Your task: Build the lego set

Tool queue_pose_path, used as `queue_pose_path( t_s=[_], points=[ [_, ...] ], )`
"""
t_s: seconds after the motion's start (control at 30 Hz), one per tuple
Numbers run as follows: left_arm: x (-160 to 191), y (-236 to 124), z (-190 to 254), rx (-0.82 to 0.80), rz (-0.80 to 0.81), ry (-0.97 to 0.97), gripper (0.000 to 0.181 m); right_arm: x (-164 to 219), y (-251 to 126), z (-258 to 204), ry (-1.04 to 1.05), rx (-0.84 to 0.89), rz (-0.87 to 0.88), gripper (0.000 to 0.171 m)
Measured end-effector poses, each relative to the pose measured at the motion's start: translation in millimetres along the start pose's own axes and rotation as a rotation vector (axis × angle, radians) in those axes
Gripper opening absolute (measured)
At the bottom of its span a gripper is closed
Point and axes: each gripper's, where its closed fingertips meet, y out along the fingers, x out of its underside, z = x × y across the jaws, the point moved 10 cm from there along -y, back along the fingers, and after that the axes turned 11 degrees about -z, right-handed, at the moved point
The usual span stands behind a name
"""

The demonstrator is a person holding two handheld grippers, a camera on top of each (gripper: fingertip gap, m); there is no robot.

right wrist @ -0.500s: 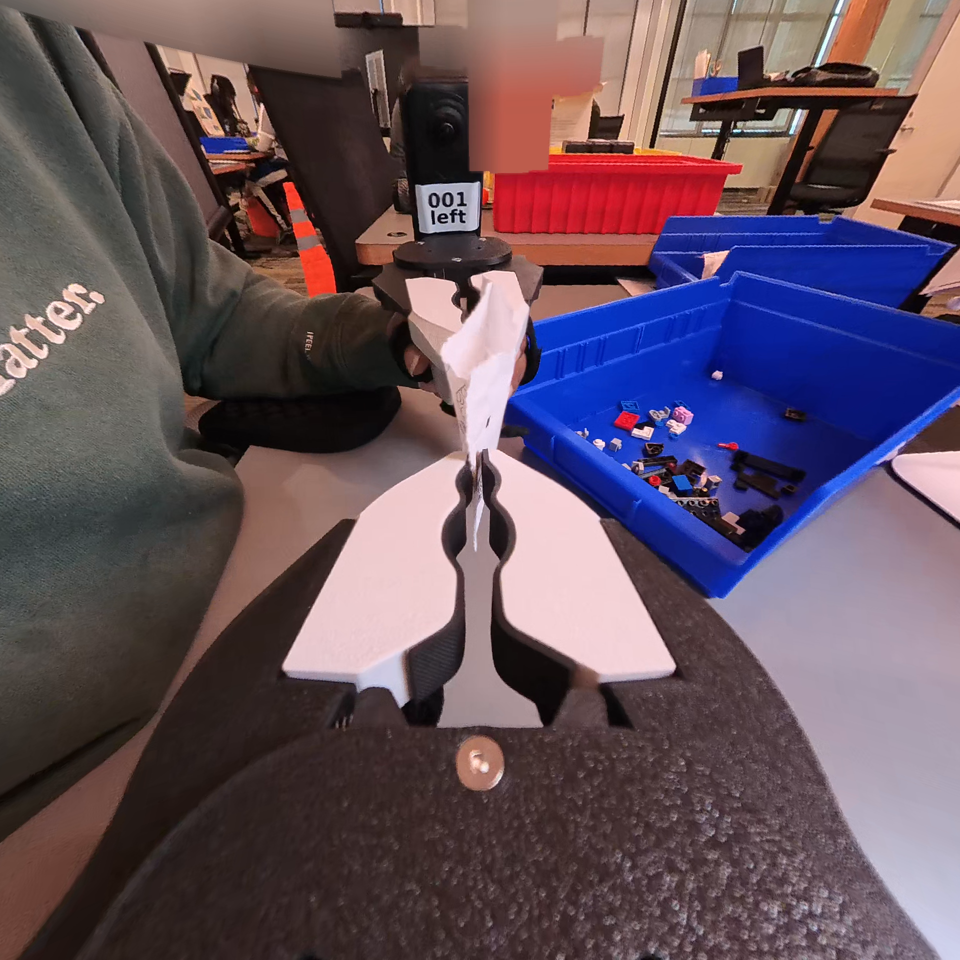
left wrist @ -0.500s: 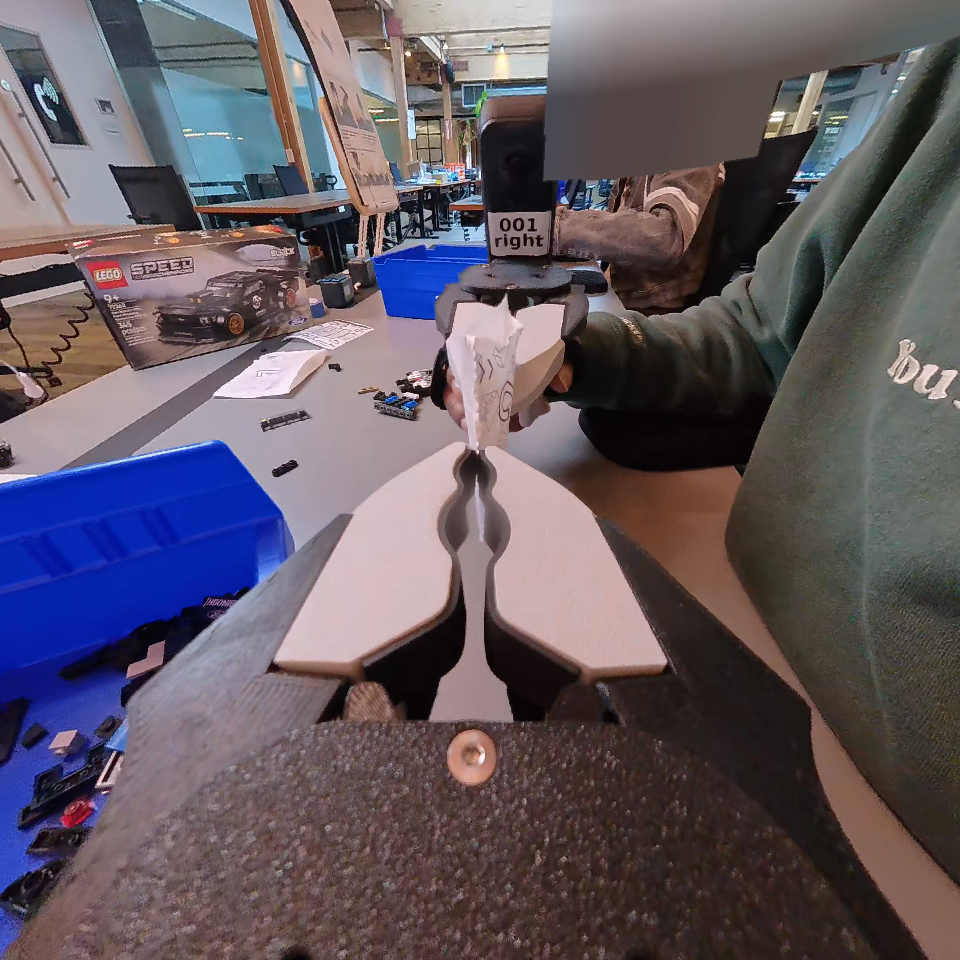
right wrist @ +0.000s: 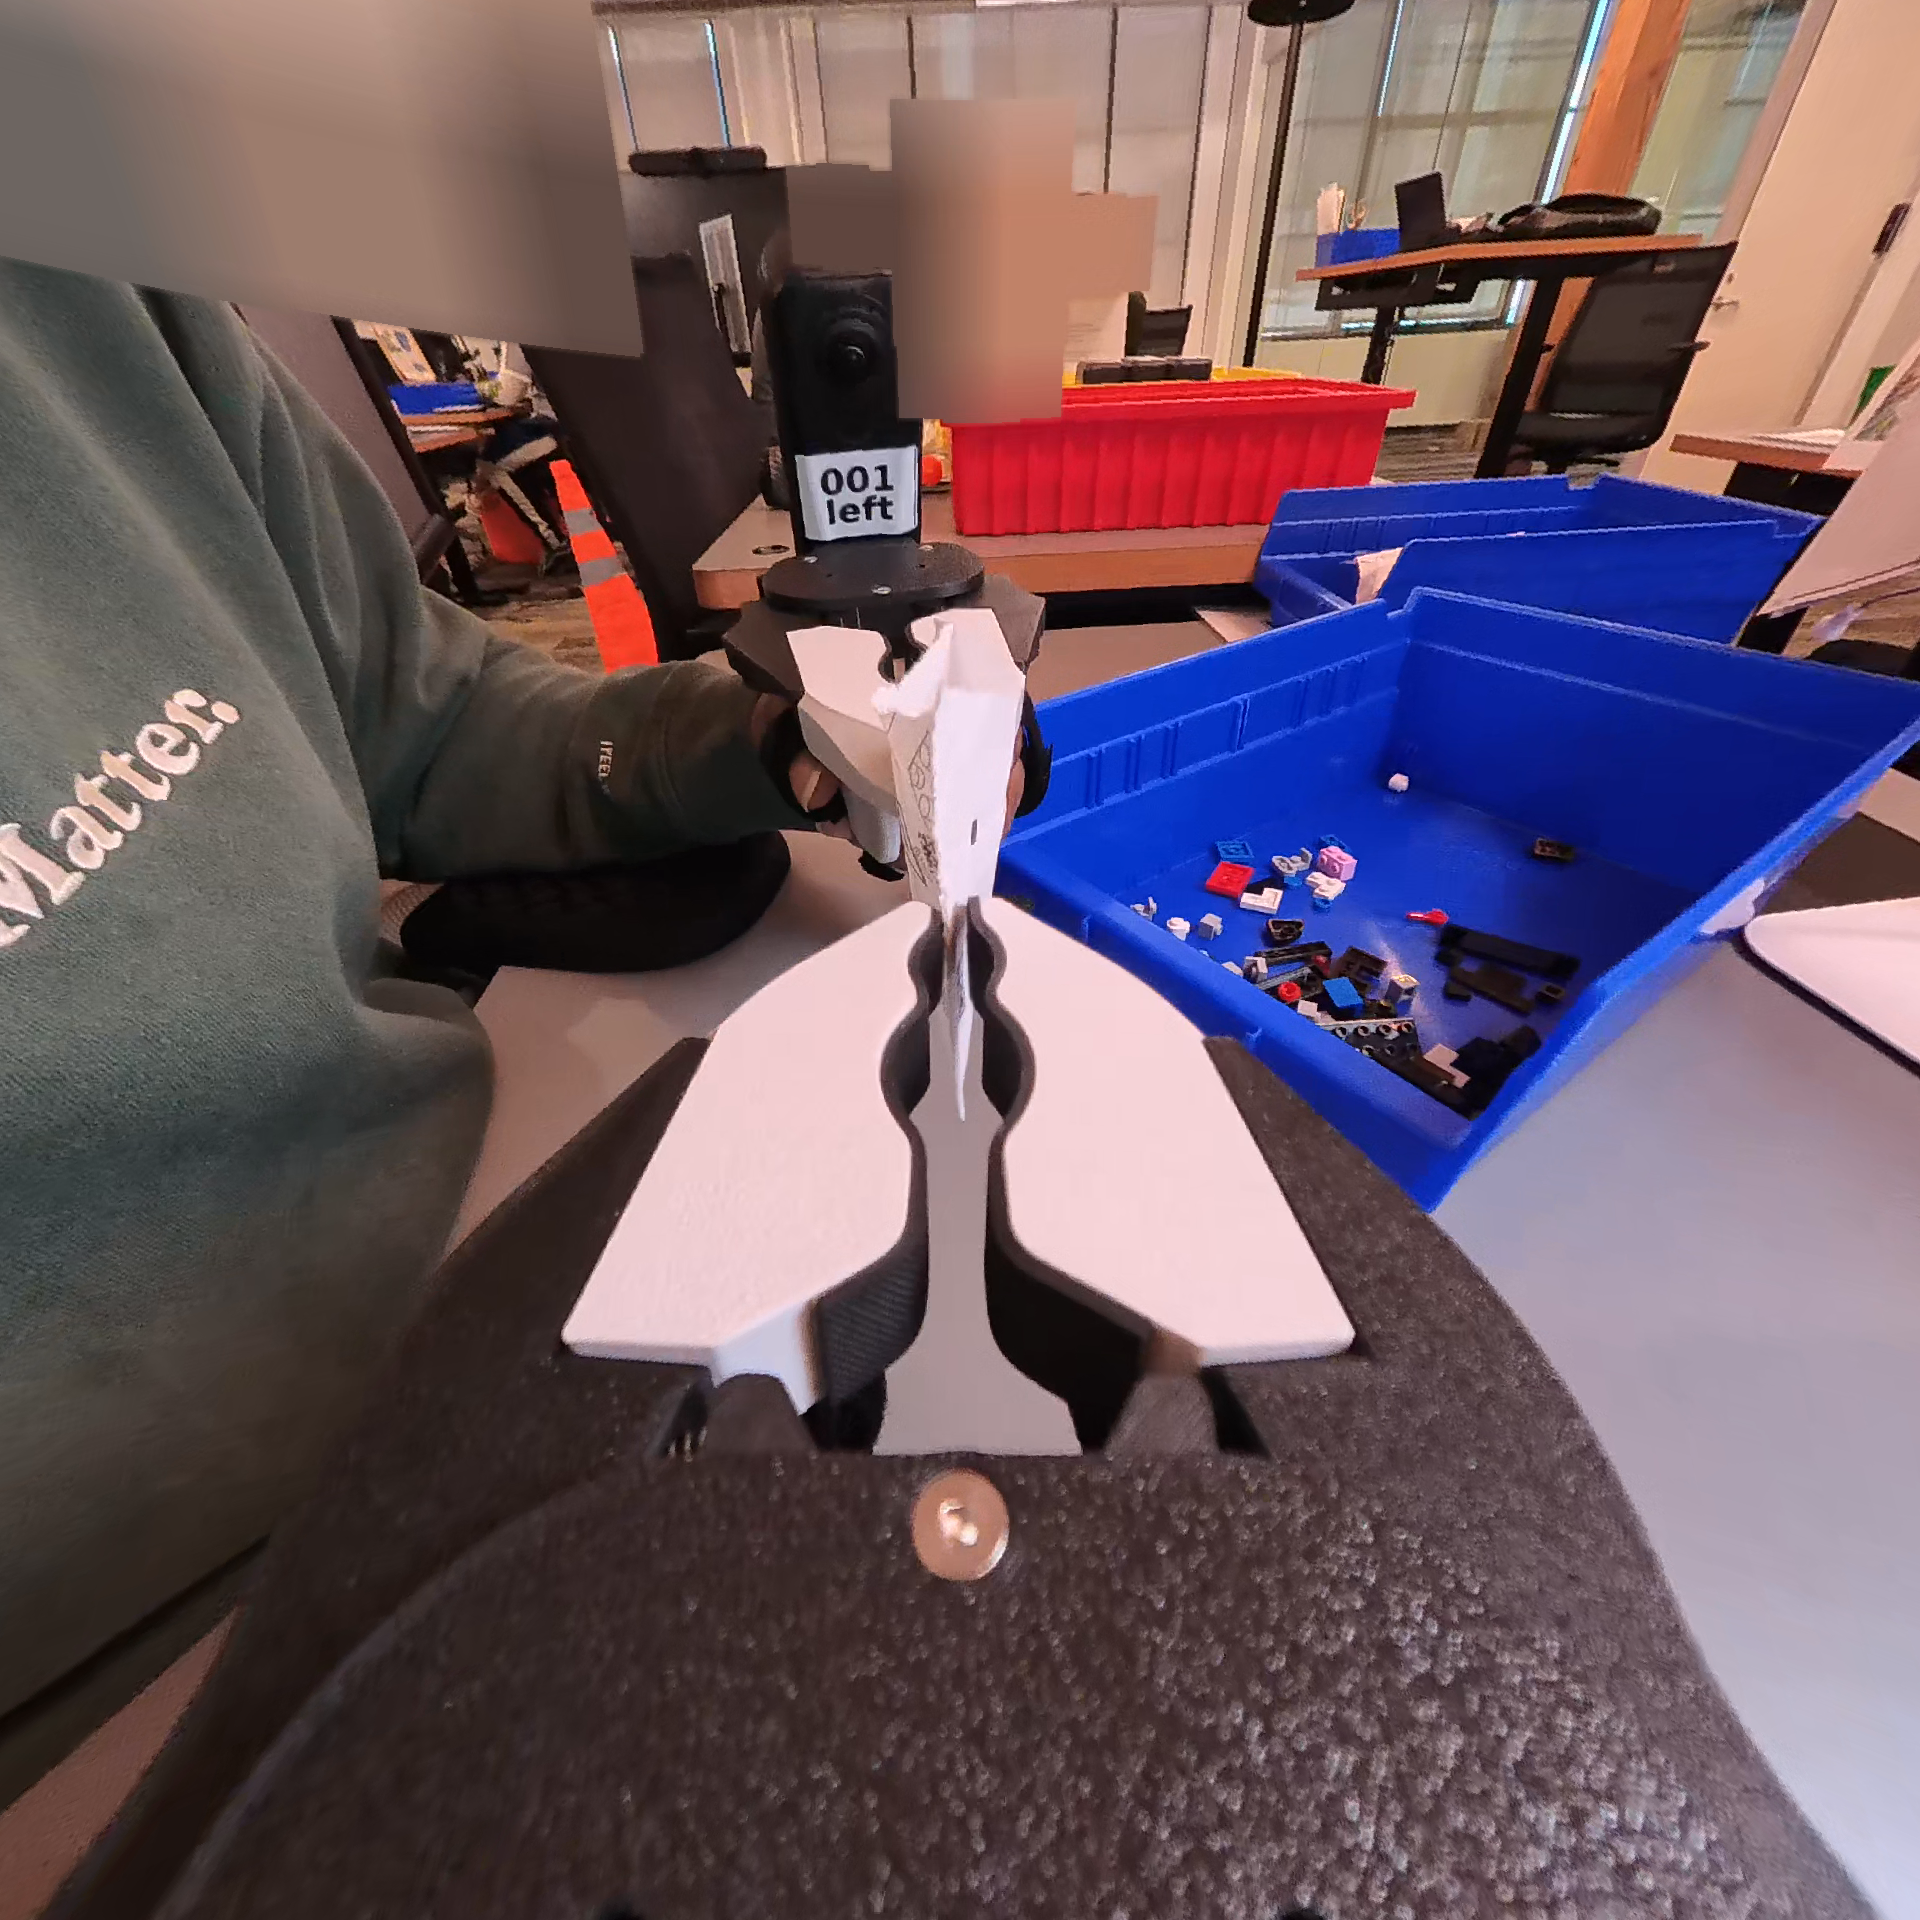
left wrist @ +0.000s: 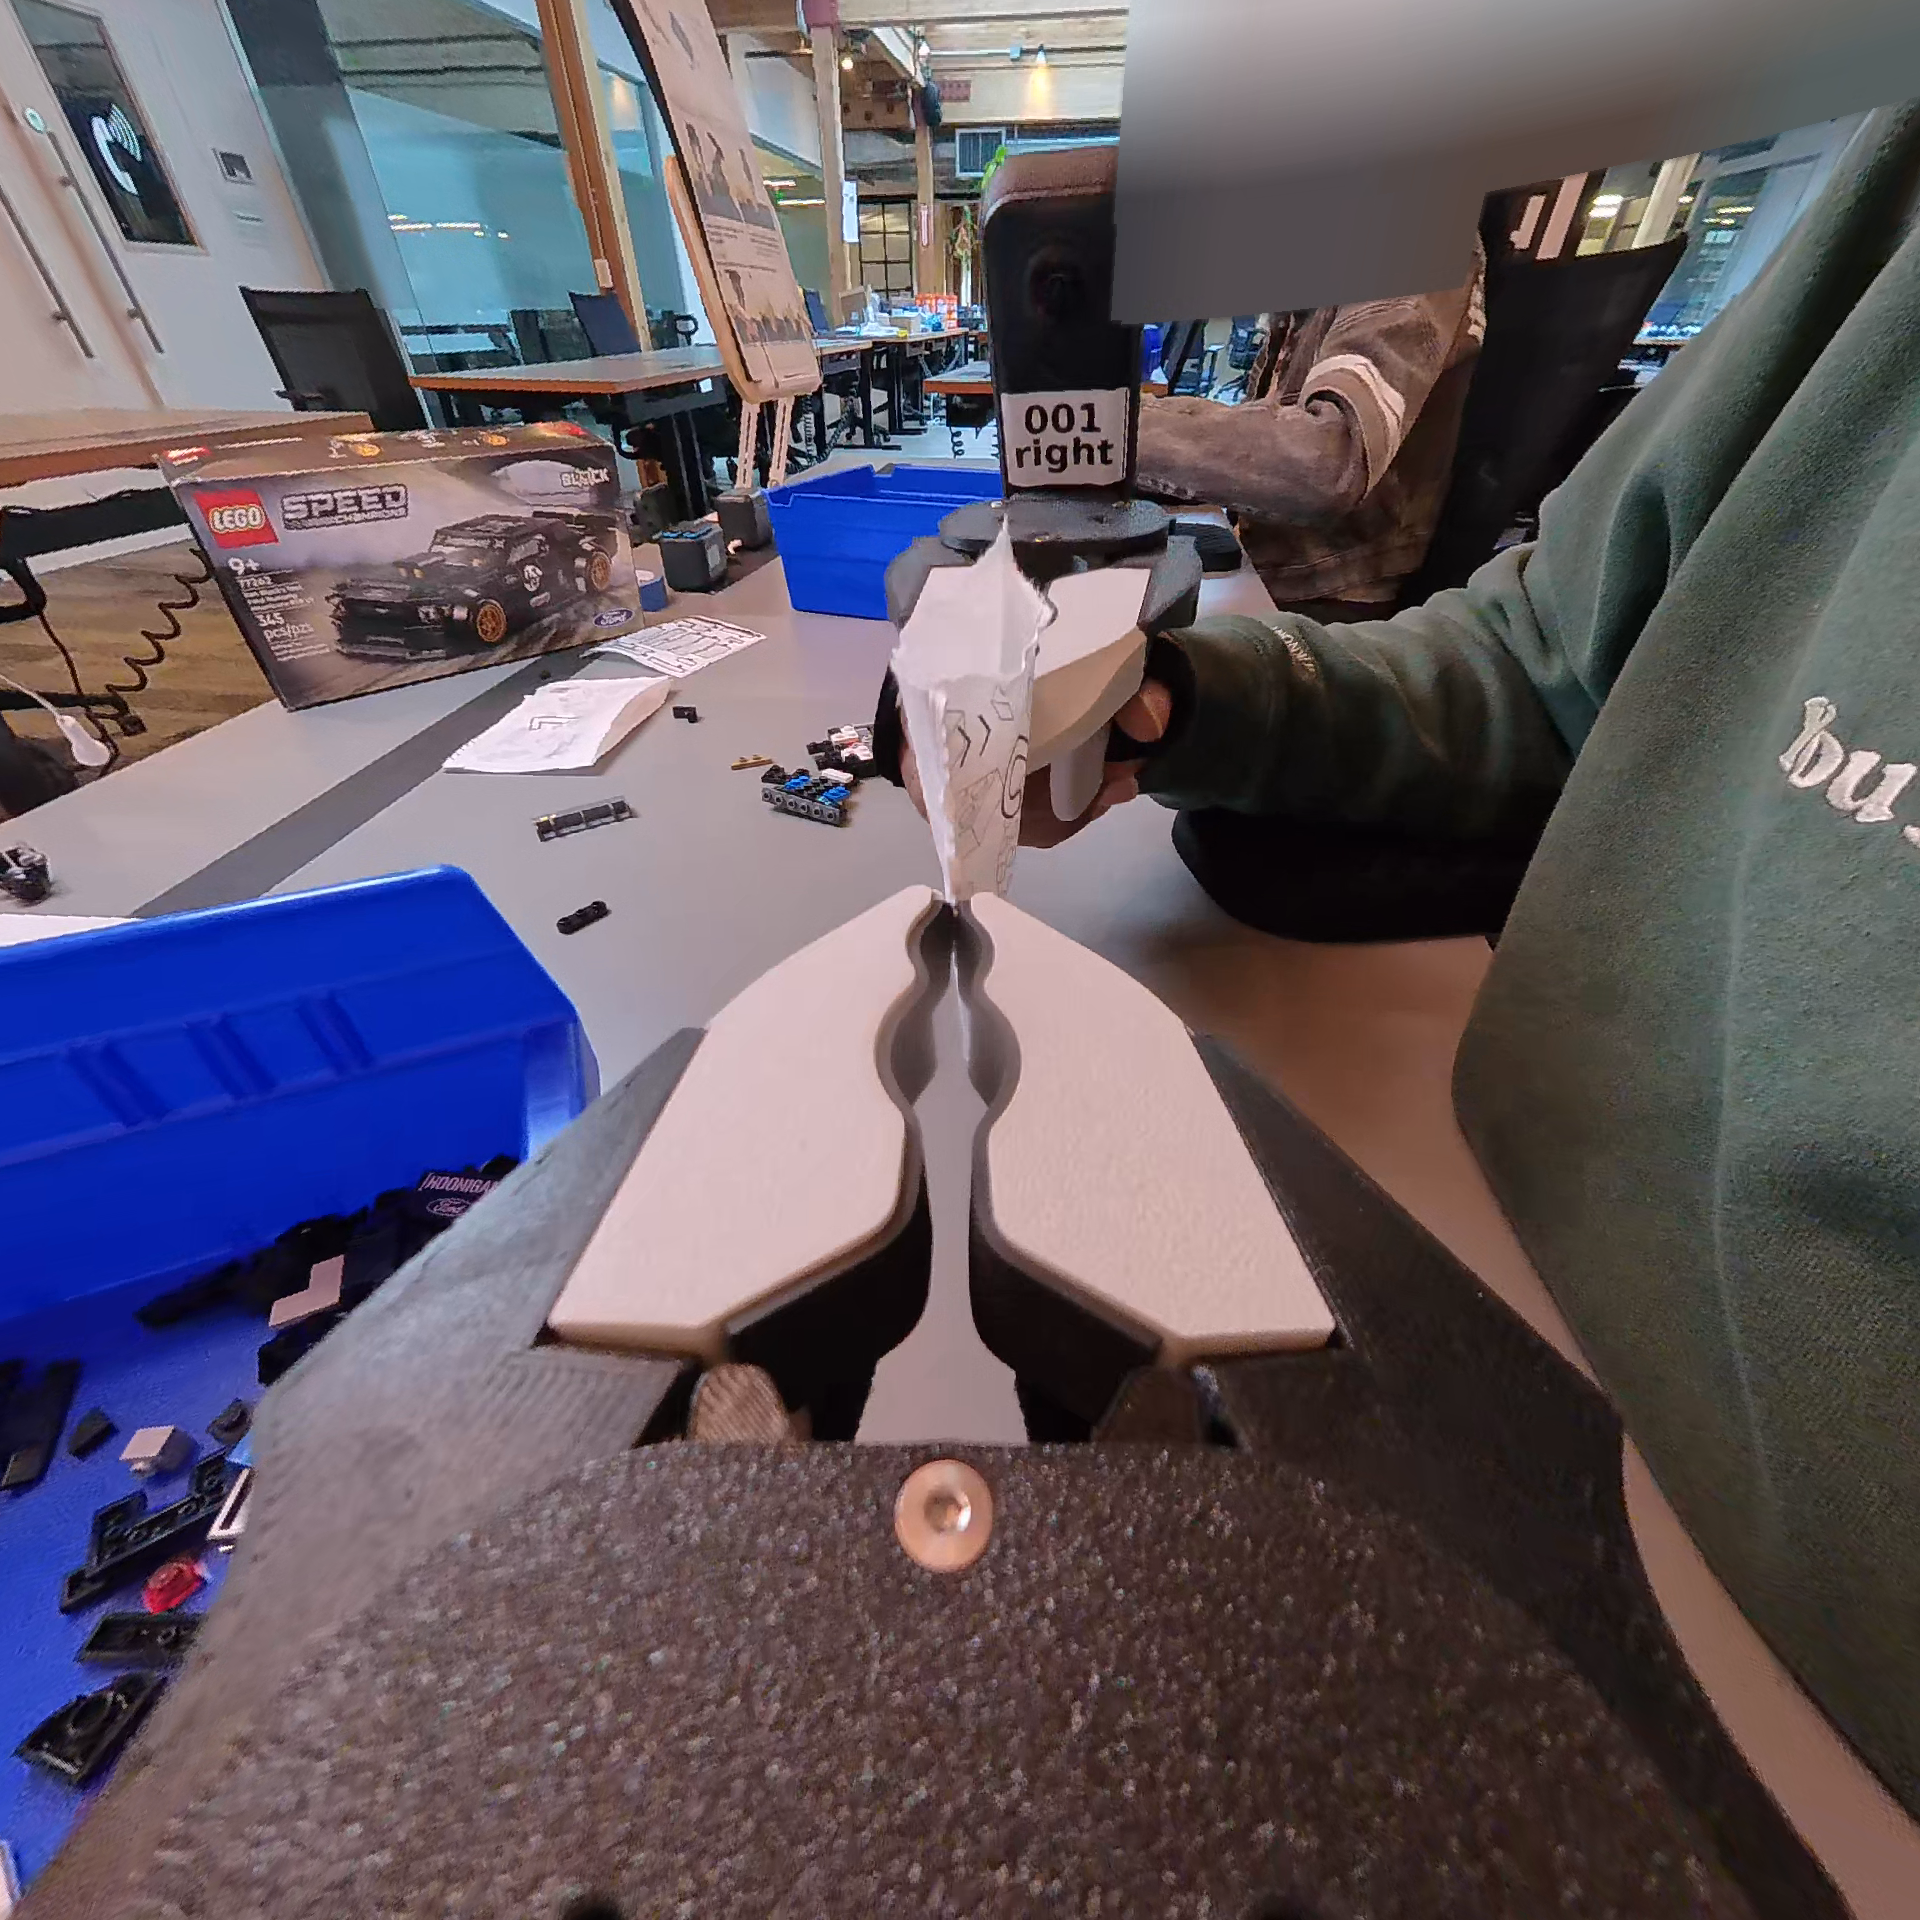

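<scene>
From my seat I read the left hand-held gripper (left wrist: 958, 914) as closed tight, its pale matte fingers (left wrist: 769, 1122) with wavy inner edges pinching one end of a small crumpled paper bag (left wrist: 971, 717), white with thin black line drawings; the bag stretches toward 12 o'clock in the left wrist view and meets the right hand-held gripper (left wrist: 1023, 623) facing it; in the right wrist view the right hand-held gripper (right wrist: 961, 920) is likewise closed, its white fingers (right wrist: 790, 1132) nipping the other end of the paper bag (right wrist: 951, 769), which is held in the air above the grey worktop (left wrist: 675, 894), between the two tools; the bodies of both tools are grainy black plastic with a bright screw at the middle; a green fleece sleeve (left wrist: 1382, 717) fills 3 o'clock in the left view and blocks the worktop behind it; at 9 o'clock in that view stands a glossy blue plastic bin (left wrist: 260, 1049) holding small dark bricks; at 11 o'clock lie loose bricks (left wrist: 810, 790), a flat paper sheet (left wrist: 561, 722) and a printed cardboard box (left wrist: 416, 561) showing a black car; in the right view a red ribbed bin (right wrist: 1174, 457) sits at 1 o'clock on a farther desk.
</scene>
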Motion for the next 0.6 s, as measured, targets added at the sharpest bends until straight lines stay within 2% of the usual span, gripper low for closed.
queue_pose_path(
  t_s=[0.17, 0.23, 0.33, 0.4, 0.5, 0.6],
  points=[
    [-1, 1, 1, 0.006, -0.007, -0.002, 0.000, -1, -1, -1, -0.003, 0.013, -0.008, 0.000],
    [-6, -3, 1, 0.019, 0.011, -0.023, 0.008, -4, -4, -1, -0.005, 0.025, 0.003, 0.000],
    [-26, -27, -6, -0.018, 0.089, -0.096, 0.017, -7, -10, 1, -0.019, 0.075, -0.011, 0.000],
    [-41, -53, -20, -0.109, 0.110, -0.138, 0.012, -6, -12, 2, -0.025, 0.111, -0.039, 0.000],
    [-54, -89, -50, -0.295, 0.010, -0.154, 0.000, -4, -10, 4, -0.030, 0.133, -0.071, 0.000],
    [-60, -103, -83, -0.394, -0.212, -0.170, 0.000, 1, -8, 6, -0.037, 0.160, -0.092, 0.000]
  ],
)
